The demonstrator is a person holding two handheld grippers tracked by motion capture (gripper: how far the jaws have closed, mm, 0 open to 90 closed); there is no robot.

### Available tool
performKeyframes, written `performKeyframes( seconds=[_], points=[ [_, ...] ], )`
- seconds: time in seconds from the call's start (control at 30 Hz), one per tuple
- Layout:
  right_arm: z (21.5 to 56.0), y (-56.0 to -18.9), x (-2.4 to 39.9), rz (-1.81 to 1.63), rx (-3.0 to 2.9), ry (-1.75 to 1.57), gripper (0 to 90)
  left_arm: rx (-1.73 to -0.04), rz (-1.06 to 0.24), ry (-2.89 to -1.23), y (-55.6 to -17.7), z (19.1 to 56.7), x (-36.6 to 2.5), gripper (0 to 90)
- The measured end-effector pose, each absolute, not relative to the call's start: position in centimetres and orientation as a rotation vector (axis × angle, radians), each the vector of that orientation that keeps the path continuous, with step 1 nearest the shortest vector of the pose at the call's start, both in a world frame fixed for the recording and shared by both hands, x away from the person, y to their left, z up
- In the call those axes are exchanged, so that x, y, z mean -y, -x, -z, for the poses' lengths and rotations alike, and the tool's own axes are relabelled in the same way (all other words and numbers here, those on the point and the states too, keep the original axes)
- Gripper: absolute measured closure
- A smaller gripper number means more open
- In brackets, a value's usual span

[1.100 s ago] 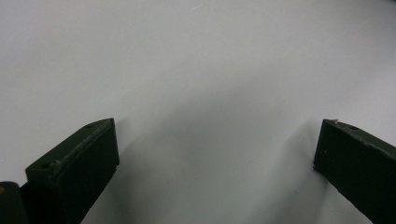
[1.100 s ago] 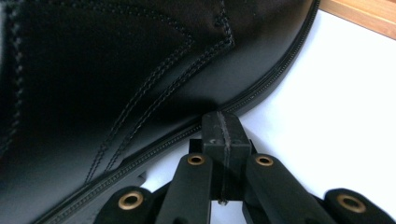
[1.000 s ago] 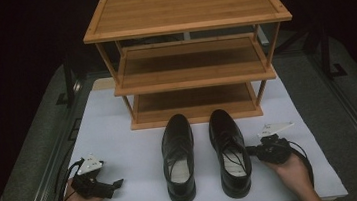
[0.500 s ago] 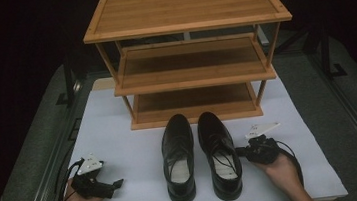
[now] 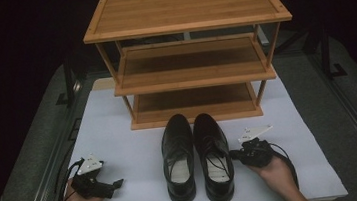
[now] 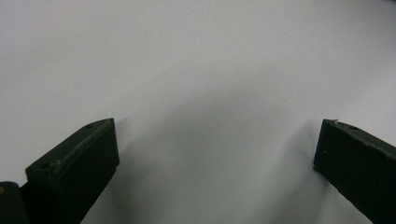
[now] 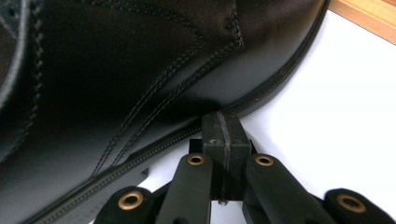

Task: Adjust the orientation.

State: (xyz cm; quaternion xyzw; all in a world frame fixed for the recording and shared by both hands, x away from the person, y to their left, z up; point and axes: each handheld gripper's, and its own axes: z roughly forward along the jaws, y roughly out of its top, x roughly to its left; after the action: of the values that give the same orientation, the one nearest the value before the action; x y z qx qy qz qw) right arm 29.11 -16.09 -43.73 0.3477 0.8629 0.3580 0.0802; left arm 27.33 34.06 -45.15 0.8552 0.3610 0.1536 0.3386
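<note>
Two black leather lace-up shoes stand side by side on the white mat (image 5: 120,137), toes toward the rack: the left shoe (image 5: 178,156) and the right shoe (image 5: 214,154), their sides touching. My right gripper (image 5: 233,153) lies at the right shoe's outer side. In the right gripper view its jaws (image 7: 224,128) are shut with nothing between them, and the tip presses against the sole edge of the shoe (image 7: 140,60). My left gripper (image 5: 116,185) rests at the mat's front left, well apart from the shoes. It is open (image 6: 215,154) over bare mat.
A three-shelf wooden rack (image 5: 191,74) stands at the back of the mat, just beyond the shoe toes; its bottom edge (image 7: 369,14) shows in the right gripper view. The shelves hold nothing. Dark table rails run along both sides of the mat.
My right gripper has moved left and pushed the right shoe against the left shoe, closing the gap between them. The left gripper has stayed put.
</note>
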Motion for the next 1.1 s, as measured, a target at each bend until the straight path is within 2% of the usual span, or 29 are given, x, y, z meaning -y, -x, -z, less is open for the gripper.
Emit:
performKeyframes(
  seconds=[0.37, 0.63, 0.83, 0.9, 0.97, 1.03, 1.1],
  points=[
    [43.6, -28.1, 14.9, -1.061, -2.609, -0.981, 89.8, -0.940, -0.400, -2.228, -27.3, 45.2, -34.1, 0.0],
    [43.4, -28.3, 15.5, -1.095, -2.594, -0.997, 88.2, -0.939, -0.401, -2.229, -27.3, 45.1, -34.1, 0.0],
    [43.0, -28.8, 16.9, -1.133, -2.552, -1.066, 75.0, -0.941, -0.399, -2.225, -27.3, 45.1, -34.1, 0.0],
    [42.7, -28.9, 17.5, -1.144, -2.514, -1.104, 65.4, -0.942, -0.400, -2.225, -27.3, 45.1, -34.0, 0.0],
    [42.6, -28.9, 17.6, -1.146, -2.505, -1.114, 64.7, -0.944, -0.400, -2.224, -27.3, 45.1, -34.0, 0.0],
    [42.1, -28.9, 18.1, -1.152, -2.485, -1.123, 59.1, -0.956, -0.408, -2.223, -27.4, 45.0, -34.0, 0.0],
    [41.9, -28.8, 18.2, -1.156, -2.482, -1.121, 57.3, -0.959, -0.411, -2.219, -27.4, 44.9, -33.9, 0.0]
  ],
)
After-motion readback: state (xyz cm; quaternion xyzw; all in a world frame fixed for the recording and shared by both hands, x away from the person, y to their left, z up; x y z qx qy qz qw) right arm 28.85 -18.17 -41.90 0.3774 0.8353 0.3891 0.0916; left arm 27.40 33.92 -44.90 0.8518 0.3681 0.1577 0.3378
